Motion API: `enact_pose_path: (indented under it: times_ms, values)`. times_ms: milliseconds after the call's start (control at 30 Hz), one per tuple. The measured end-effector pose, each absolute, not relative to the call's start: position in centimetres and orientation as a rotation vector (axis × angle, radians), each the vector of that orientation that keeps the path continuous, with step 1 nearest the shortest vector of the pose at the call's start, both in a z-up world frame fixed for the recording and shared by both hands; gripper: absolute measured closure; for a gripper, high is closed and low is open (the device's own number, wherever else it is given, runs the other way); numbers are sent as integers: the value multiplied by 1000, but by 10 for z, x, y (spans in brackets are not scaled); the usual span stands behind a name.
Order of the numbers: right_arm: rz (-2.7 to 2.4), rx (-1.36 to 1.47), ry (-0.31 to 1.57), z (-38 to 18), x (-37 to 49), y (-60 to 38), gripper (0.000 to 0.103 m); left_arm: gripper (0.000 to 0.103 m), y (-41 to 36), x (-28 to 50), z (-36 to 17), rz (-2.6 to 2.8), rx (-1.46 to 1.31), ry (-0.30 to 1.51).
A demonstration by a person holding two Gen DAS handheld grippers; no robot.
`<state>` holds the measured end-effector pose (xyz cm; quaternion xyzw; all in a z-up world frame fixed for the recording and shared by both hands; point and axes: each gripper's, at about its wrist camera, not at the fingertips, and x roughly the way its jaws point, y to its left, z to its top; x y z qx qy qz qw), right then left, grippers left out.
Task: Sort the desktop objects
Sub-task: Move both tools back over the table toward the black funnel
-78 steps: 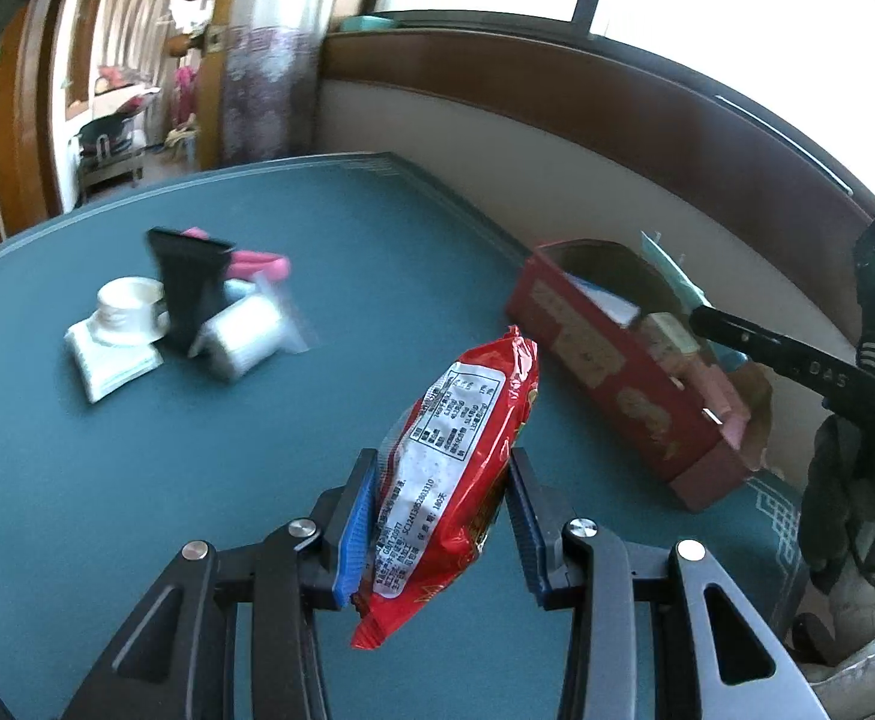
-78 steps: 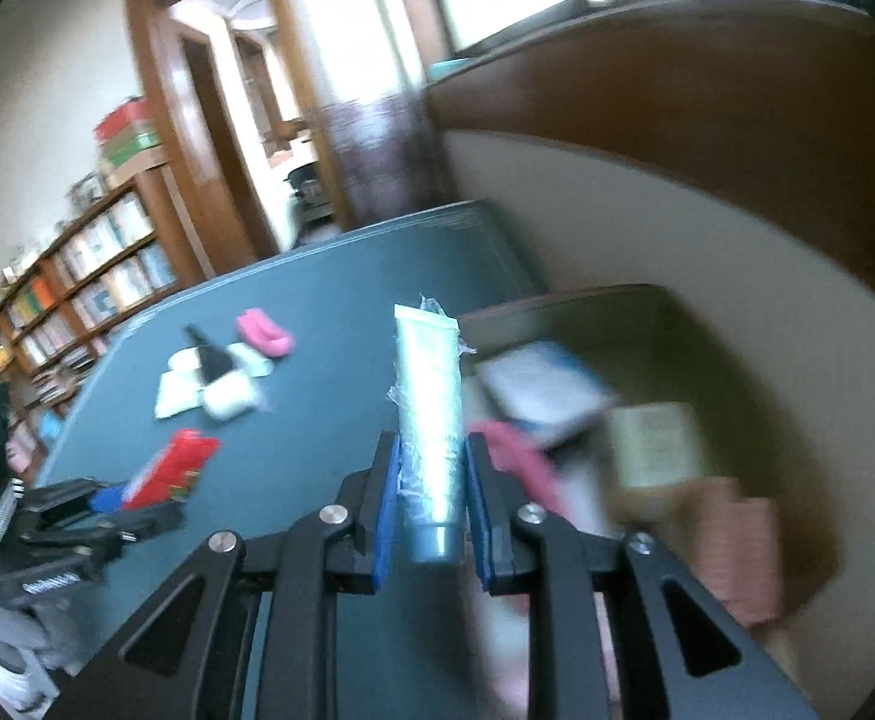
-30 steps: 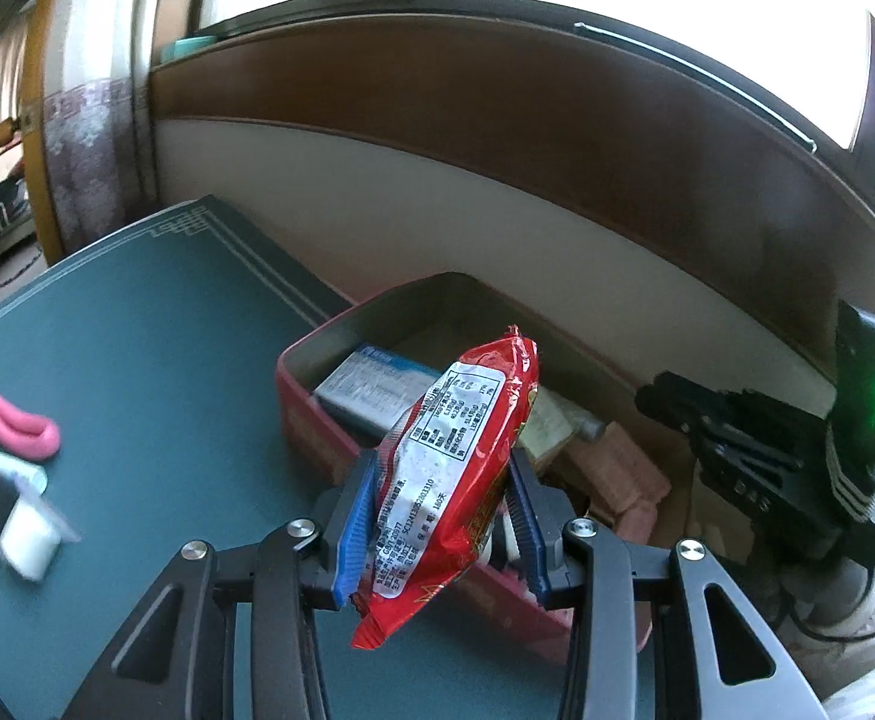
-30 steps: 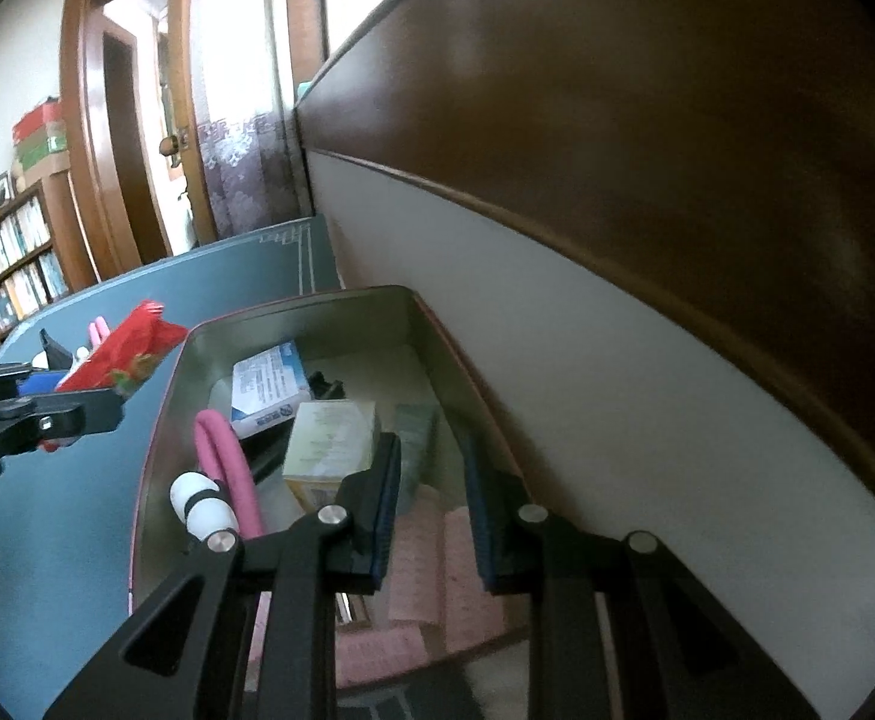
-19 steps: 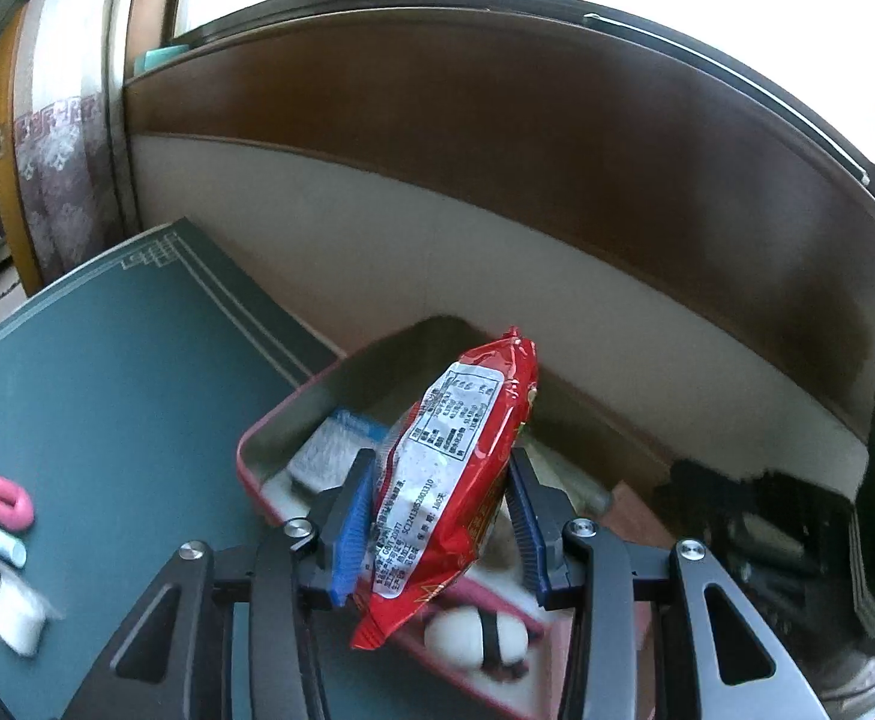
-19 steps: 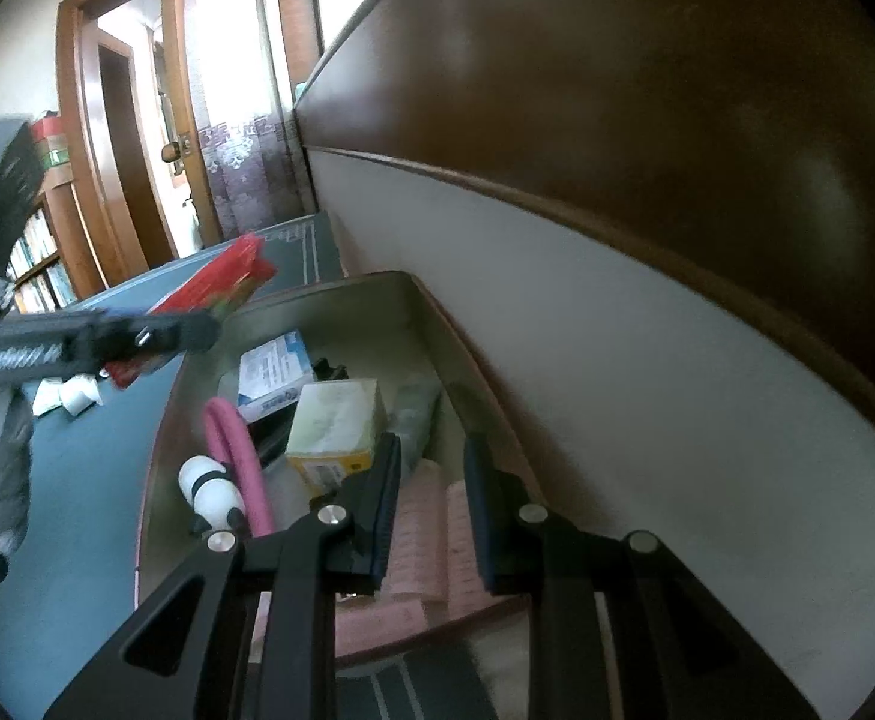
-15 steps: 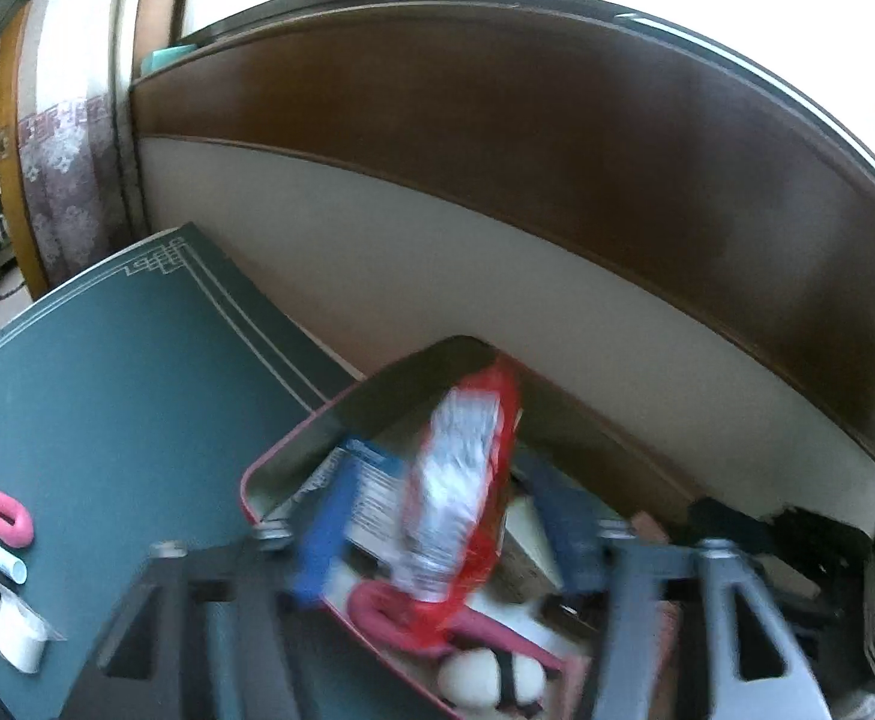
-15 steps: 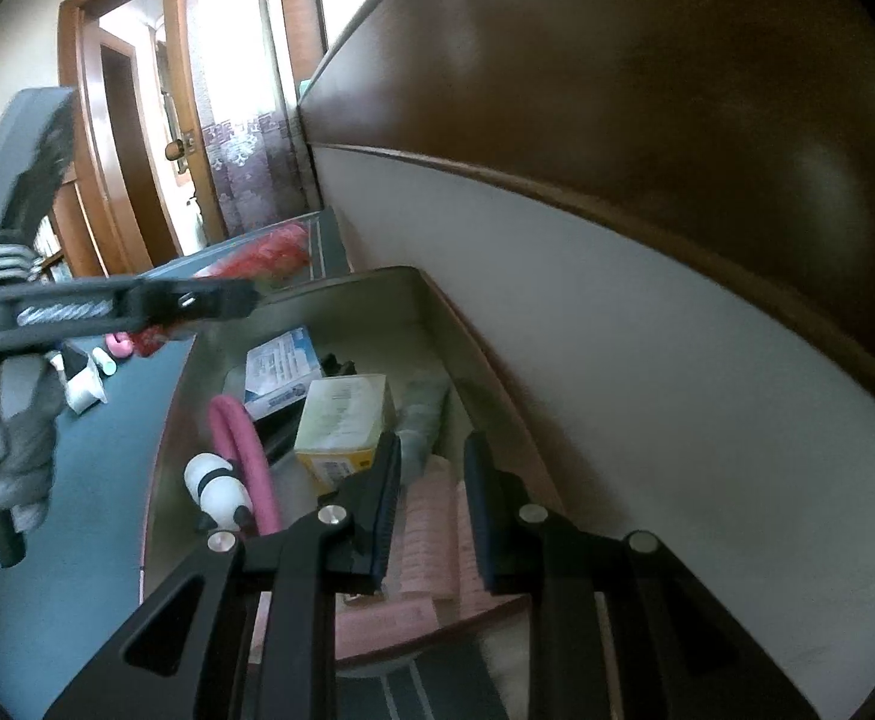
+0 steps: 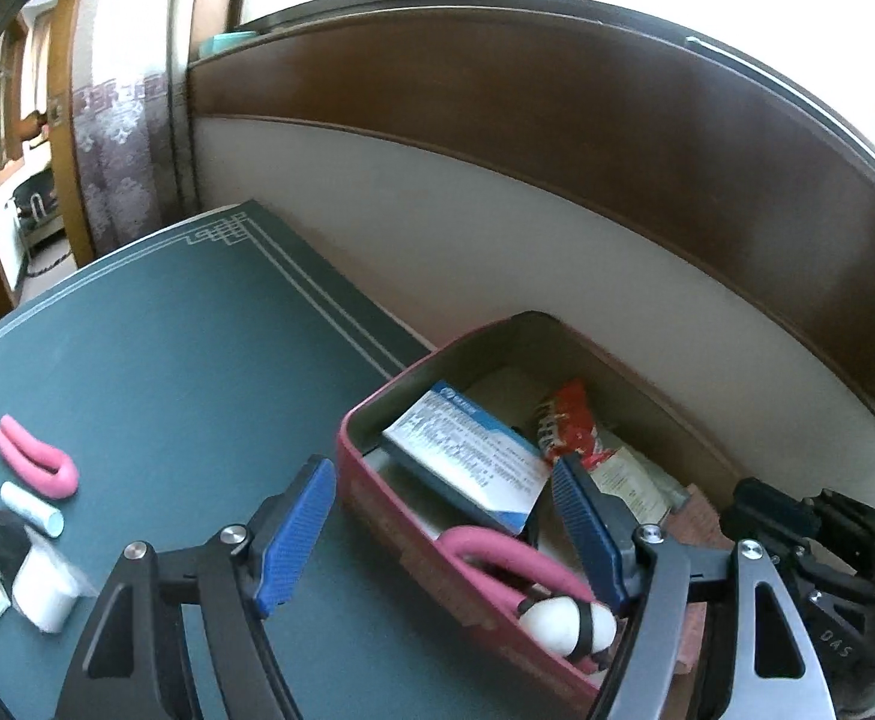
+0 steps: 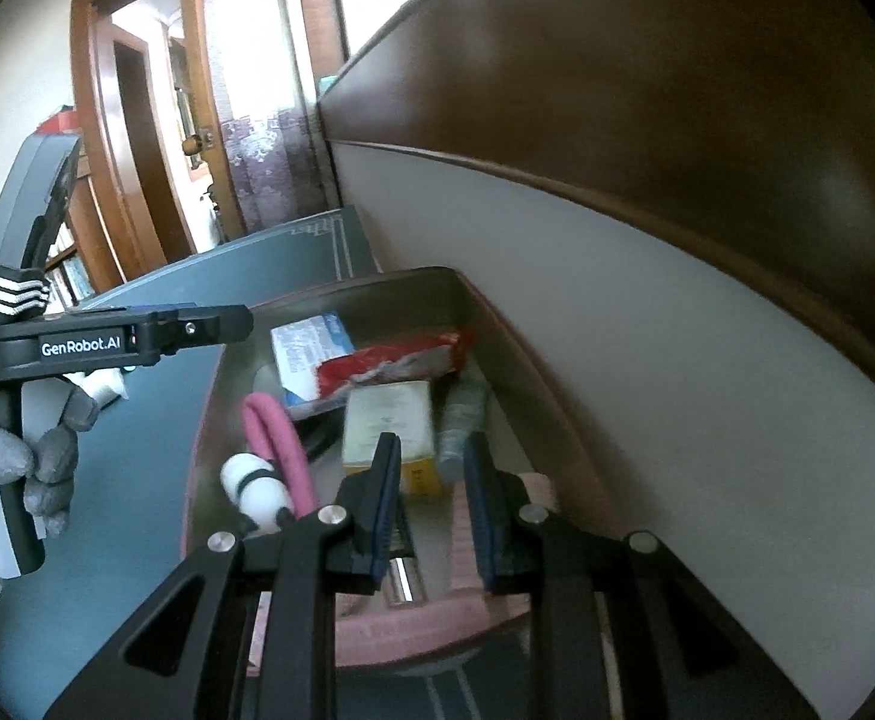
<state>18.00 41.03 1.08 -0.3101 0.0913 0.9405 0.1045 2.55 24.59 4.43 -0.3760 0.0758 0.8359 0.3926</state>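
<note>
Sorting step in hand: a deposit into the red tin (image 9: 377,498), which is sitting at the wall-side edge of the green tabletop (image 9: 155,372). The left gripper (image 9: 446,531) is hovering over the tin's near rim with its jaws spread wide and nothing between them; the red snack packet (image 9: 563,426) is lying inside the tin, against the blue-and-white box (image 9: 467,456). The right gripper (image 10: 431,504) is poised above the tin's other end, its jaws a narrow gap apart and gripping nothing.

Also resting in the tin: a pink looped band (image 9: 509,558) with a white capsule-shaped piece (image 9: 563,624), a yellowish carton (image 10: 389,426) and a pale tube (image 10: 461,420) along the wall-side wall.

Well away from the tin, on the tabletop's far side, a pink U-shaped item (image 9: 35,456), a small white stick (image 9: 32,507) and white packets (image 9: 41,594) are waiting unsorted. The next move probably calls for carrying an empty gripper across to that cluster and closing on one piece.
</note>
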Motion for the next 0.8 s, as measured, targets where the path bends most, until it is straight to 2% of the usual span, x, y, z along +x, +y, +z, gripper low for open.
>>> enact_pose_path:
  times_ms: [267, 400, 800]
  values:
    - [2822, -934, 294, 16, 173, 388, 79, 27, 211, 22, 39, 2169, -994, 142]
    - [2879, -949, 271, 19, 165, 363, 71, 27, 178, 19, 36, 2223, -1034, 91]
    - [3020, -1068, 204, 11, 138, 289, 67, 27, 68, -9, 28, 2426, -1081, -2]
